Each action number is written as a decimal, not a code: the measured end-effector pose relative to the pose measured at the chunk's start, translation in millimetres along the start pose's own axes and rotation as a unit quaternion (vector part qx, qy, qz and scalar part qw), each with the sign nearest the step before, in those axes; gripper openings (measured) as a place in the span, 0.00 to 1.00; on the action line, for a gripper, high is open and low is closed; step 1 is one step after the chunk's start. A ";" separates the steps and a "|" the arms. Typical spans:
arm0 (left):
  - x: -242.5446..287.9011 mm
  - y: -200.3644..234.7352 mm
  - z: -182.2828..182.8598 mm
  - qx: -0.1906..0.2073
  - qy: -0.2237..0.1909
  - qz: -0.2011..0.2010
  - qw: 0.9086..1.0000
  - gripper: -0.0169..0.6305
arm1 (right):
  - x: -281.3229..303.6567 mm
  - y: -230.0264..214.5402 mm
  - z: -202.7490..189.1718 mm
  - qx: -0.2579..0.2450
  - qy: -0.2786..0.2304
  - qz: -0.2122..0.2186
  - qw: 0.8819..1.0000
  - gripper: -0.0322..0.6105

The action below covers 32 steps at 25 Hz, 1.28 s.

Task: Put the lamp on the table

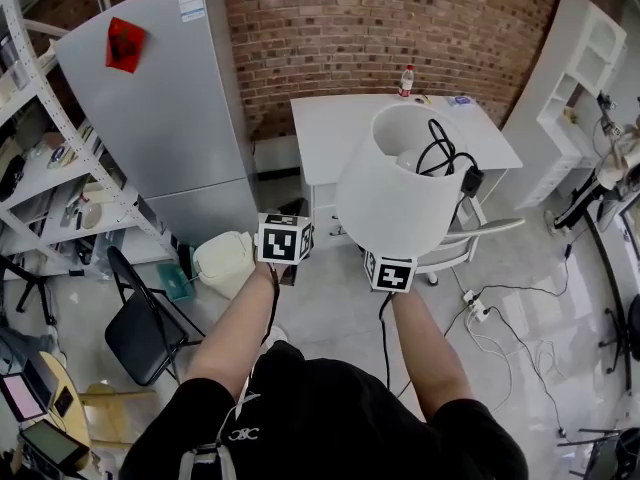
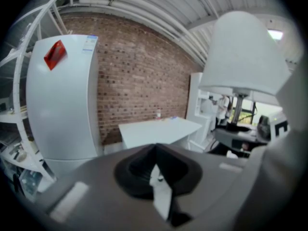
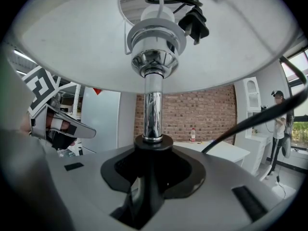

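The lamp (image 1: 400, 183) has a white shade with its black cord and plug coiled inside the top. It is held upright in the air in front of the white table (image 1: 330, 128). My right gripper (image 1: 389, 264) is under the shade, shut on the lamp; in the right gripper view the chrome stem (image 3: 153, 105) rises straight out from between the jaws (image 3: 147, 177). My left gripper (image 1: 285, 238) is just left of the lamp, apart from it, jaws together with nothing in them (image 2: 156, 174). Its view shows the shade (image 2: 243, 57) at the right and the table (image 2: 154, 129) ahead.
A grey fridge (image 1: 160, 108) stands left of the table, with a metal rack (image 1: 50, 168) beyond it. A small bottle (image 1: 406, 80) stands on the table's far edge. A black folding chair (image 1: 145, 328), a cream bin (image 1: 225, 261), a white chair (image 1: 470, 238) and floor cables (image 1: 475, 308) lie around.
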<state>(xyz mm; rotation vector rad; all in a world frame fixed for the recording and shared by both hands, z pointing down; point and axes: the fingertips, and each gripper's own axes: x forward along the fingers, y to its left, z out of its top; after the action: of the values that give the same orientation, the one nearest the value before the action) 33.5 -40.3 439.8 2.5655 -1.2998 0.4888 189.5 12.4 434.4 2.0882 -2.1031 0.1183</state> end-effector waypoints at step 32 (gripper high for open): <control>248.6 183.9 87.2 -0.005 0.007 -0.037 0.999 0.02 | 313.6 4.4 44.5 0.000 0.005 0.000 1.000 0.23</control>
<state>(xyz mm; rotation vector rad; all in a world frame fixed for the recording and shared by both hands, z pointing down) 38.3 -360.5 465.5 2.5858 -1.1945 0.4840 181.7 -304.1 447.3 2.0831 -2.0980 0.1282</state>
